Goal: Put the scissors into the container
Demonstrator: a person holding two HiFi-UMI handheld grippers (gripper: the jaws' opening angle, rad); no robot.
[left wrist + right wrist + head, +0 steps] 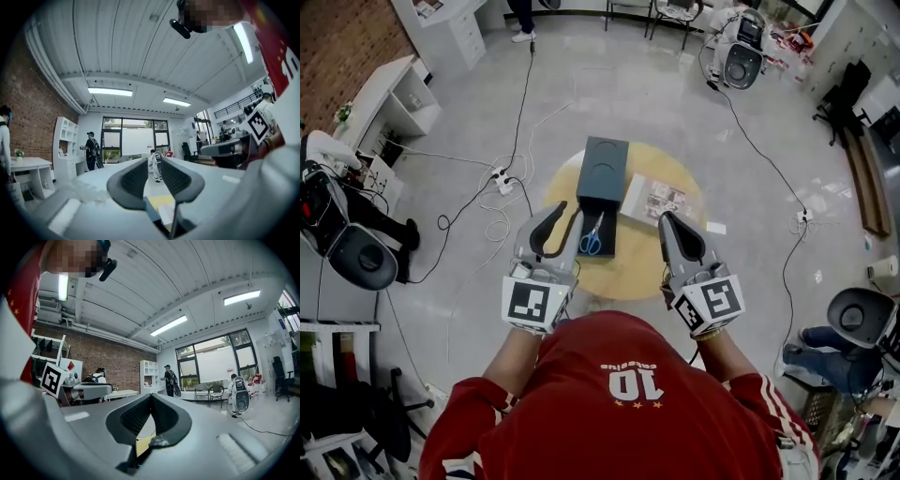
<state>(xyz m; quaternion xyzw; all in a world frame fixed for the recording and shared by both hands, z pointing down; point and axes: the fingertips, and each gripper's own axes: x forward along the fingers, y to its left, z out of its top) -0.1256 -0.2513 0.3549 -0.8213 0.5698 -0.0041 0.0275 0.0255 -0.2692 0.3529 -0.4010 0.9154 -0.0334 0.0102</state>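
Note:
Blue-handled scissors point(592, 240) lie in the open near end of a dark rectangular container point(604, 169) on a round yellow table point(628, 272). My left gripper point(566, 216) hovers above the table's near left, just left of the scissors and apart from them. Its jaws stand open with nothing between them, and in the left gripper view point(152, 162) they point level across the room. My right gripper point(667, 219) hangs over the table's near right. Its fingertips meet, shut on nothing, as the right gripper view point(151, 396) also shows.
A flat printed packet point(655, 200) lies on the table right of the container. Cables and a power strip point(499, 176) trail over the floor at the left. A white desk point(389, 98), office chairs point(361, 255) and other people stand around the room's edges.

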